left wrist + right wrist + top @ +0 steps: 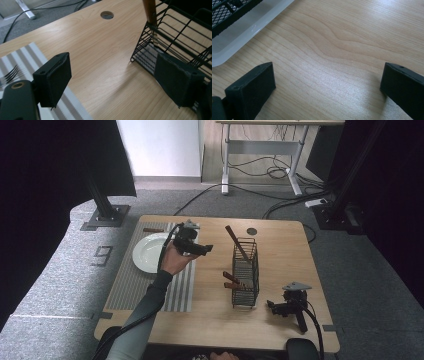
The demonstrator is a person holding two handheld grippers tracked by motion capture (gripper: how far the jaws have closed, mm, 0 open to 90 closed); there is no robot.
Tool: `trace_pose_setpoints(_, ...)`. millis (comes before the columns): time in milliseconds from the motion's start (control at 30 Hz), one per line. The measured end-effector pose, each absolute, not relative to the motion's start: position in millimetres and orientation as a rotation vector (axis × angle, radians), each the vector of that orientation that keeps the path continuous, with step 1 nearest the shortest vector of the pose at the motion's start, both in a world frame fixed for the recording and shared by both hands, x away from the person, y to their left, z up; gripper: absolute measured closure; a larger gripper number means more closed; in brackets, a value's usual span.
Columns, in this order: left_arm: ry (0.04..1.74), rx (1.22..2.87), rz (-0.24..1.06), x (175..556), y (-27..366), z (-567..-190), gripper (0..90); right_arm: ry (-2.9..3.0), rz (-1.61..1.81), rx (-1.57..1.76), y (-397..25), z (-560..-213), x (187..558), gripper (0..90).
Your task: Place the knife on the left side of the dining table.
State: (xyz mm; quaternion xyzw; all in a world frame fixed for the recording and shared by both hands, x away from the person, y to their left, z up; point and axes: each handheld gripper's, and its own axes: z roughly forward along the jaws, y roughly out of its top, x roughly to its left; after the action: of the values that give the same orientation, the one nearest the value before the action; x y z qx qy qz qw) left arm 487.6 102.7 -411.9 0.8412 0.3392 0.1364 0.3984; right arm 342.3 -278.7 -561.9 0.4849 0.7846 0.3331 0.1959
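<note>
Jaws on the left hand-held gripper [206, 248] are spread wide, nothing held, near the wire basket [245, 279]. Right hand-held gripper [270, 306] is parked on the desk [210, 320], jaws also open and empty.

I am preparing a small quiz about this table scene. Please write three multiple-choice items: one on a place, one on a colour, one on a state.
1. Where is the white plate?
A. on the striped mat
B. inside the wire basket
C. on the floor

2. What colour is the wire basket?
A. white
B. black
C. red

3. How is the left gripper?
A. shut on a fork
B. open, holding nothing
C. lying on the plate

Key: 1 A, the plate rests on the striped mat. 2 B, its wires are black. 3 B, its fingers stand wide apart over bare wood.
</note>
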Motion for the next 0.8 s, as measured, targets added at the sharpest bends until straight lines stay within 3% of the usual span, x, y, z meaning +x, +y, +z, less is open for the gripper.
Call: trace_pose_setpoints(800,0.821,2.100,0.210,520,46,-407,21.1,2.198,0.934,1.358,-279,-562,342,0.0)
